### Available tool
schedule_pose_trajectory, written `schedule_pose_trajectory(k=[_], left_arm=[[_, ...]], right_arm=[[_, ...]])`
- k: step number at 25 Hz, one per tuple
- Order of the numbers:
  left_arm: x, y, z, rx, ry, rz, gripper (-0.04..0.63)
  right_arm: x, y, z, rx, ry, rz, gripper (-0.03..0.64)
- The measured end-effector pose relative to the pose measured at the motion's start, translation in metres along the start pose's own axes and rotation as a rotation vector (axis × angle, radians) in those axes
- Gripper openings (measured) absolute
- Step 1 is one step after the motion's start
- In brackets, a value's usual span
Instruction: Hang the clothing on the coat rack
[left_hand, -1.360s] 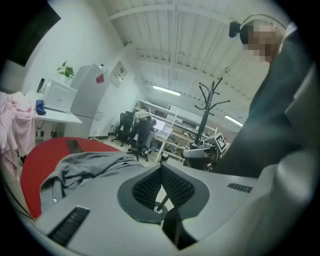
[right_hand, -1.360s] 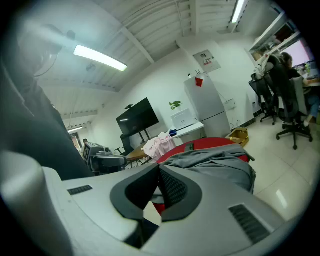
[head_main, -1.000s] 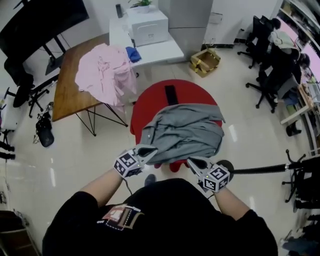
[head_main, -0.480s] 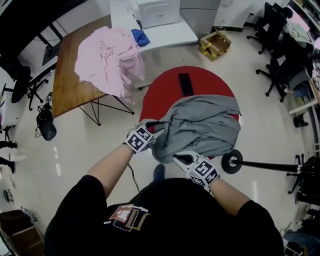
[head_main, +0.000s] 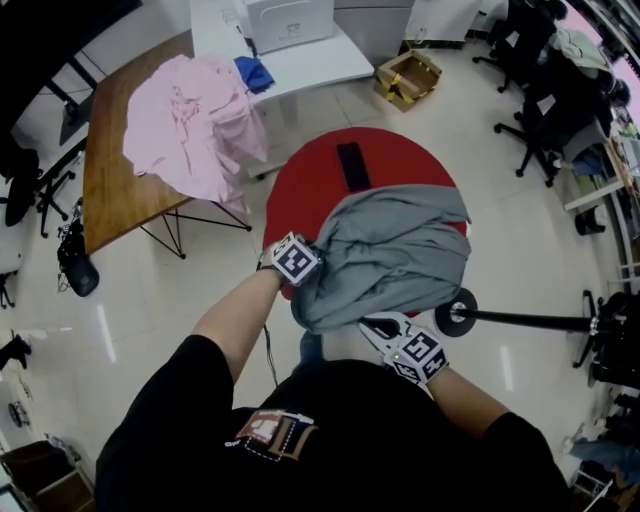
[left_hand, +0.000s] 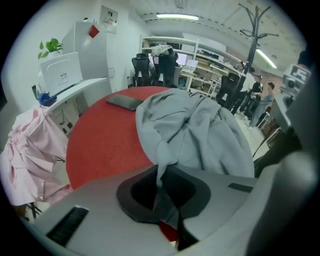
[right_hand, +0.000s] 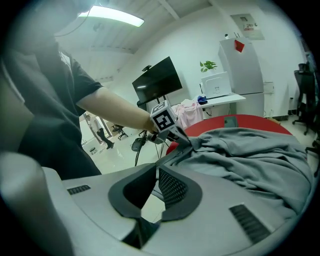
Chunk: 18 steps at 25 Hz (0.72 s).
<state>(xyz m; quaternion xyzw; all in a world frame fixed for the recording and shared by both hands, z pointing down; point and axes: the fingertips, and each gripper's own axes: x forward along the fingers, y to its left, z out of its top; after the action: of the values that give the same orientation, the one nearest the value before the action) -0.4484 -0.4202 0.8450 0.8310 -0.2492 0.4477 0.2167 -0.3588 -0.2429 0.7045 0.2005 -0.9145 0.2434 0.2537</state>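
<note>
Pale, glossy floor tiling (head_main: 180, 290) runs under an open office area. Nearest the person, the right gripper (head_main: 378, 327) meets the near hem of the grey garment (head_main: 390, 255). Its jaws stand almost together, with a thin edge of the grey fabric pinched between the pads. The left gripper (head_main: 303, 282) sits slightly further out, at the garment's left edge. Its jaws are clamped on a narrow fold of the same fabric, which rises in a taut pleat from between the pads.

The garment lies bunched on the near-right portion of the red round table (head_main: 330, 195) and drapes over the near rim. Beyond the garment, a dark phone (head_main: 353, 165) lies flat on the bare red top, apart from the fabric.

The coat rack (head_main: 530, 321) stands on the floor just beside the table on the person's right. From above it shows as a round base and a long black pole; the left gripper view shows it upright, with bare hooks at the top.

Further off to the left, a pink garment (head_main: 185, 125) is heaped on a wooden table (head_main: 105, 190) and hangs over its edge. Behind that, a white printer (head_main: 285, 18) and a blue cloth (head_main: 254, 72) rest on a white desk. A cardboard box (head_main: 405, 78) sits on the floor near the desk, and black office chairs (head_main: 530, 110) stand at the far right.
</note>
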Motion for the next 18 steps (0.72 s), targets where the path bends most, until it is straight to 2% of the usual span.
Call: schedule_pose_trajectory(k=[2, 5, 11, 13, 15, 18], left_arm=[[-0.016, -0.02, 0.02, -0.041, -0.067, -0.099, 0.002], [-0.051, -0.049, 0.051, -0.157, -0.182, -0.234, 0.0], [-0.105, -0.091, 0.112, -0.324, -0.328, -0.319, 0.0], [-0.117, -0.106, 0.136, -0.356, -0.37, -0.34, 0.0], [-0.127, -0.12, 0.16, -0.389, -0.413, -0.357, 0.0], [-0.14, -0.139, 0.194, -0.451, -0.475, -0.384, 0.0]], right_arm=[[-0.004, -0.003, -0.001, 0.004, -0.01, 0.002, 0.025], [-0.005, -0.003, 0.001, -0.004, -0.033, 0.015, 0.025], [-0.008, -0.002, 0.015, -0.015, -0.089, 0.017, 0.036], [-0.013, -0.006, 0.016, -0.006, -0.112, 0.0, 0.096], [-0.022, -0.011, 0.017, 0.011, -0.133, -0.027, 0.185], [-0.04, -0.013, 0.02, 0.03, -0.16, -0.081, 0.255]])
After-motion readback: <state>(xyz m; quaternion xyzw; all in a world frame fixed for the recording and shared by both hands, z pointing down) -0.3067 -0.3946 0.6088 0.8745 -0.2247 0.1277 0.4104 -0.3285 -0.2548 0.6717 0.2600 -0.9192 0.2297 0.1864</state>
